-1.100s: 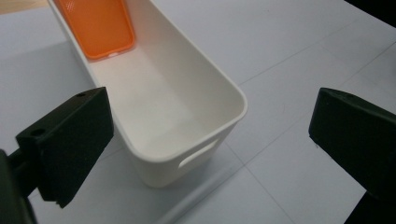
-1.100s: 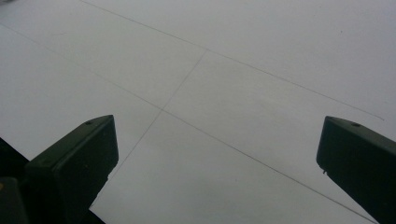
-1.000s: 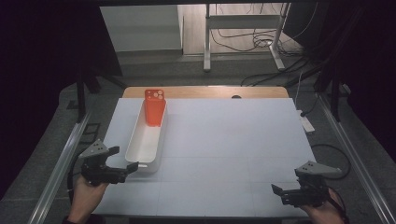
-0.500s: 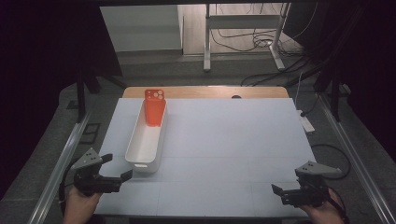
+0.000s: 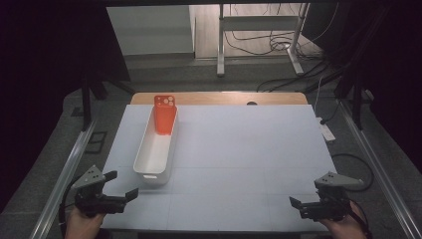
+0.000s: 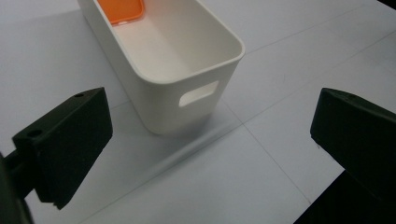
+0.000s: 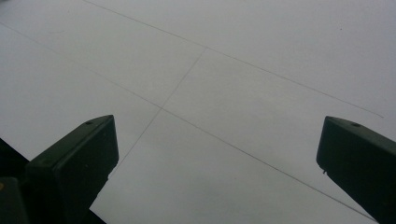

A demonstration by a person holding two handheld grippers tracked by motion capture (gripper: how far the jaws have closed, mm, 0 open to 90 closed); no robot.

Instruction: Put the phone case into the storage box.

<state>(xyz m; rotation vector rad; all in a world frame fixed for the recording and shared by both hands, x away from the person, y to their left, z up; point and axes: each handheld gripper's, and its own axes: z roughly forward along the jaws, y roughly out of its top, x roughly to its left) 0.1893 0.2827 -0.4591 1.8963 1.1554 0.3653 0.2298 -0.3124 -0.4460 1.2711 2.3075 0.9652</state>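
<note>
A long white bin (image 5: pixel 154 152) lies lengthwise on the left part of the white table (image 5: pixel 249 149). An orange phone case (image 5: pixel 165 113) leans upright against the bin's far end. My left gripper (image 5: pixel 123 184) hovers open at the near left corner, a little short of the bin's near end and to its left. In the left gripper view the wide-apart jaws of the left gripper (image 6: pixel 212 112) frame the bin (image 6: pixel 187 60) with its handle slot, and the case (image 6: pixel 123 9) shows at the top. My right gripper (image 5: pixel 298 208) is open at the near right corner; the right gripper (image 7: pixel 219 135) has bare table between its jaws.
A wooden strip (image 5: pixel 224 98) runs along the table's far edge. Metal rails (image 5: pixel 74 159) flank both sides, and a white power strip (image 5: pixel 326 132) lies off the right edge. Cables and a metal stand (image 5: pixel 259 40) sit on the floor beyond.
My left gripper has drawn back from the bin's near end toward the table's near left corner. The right gripper has stayed in place.
</note>
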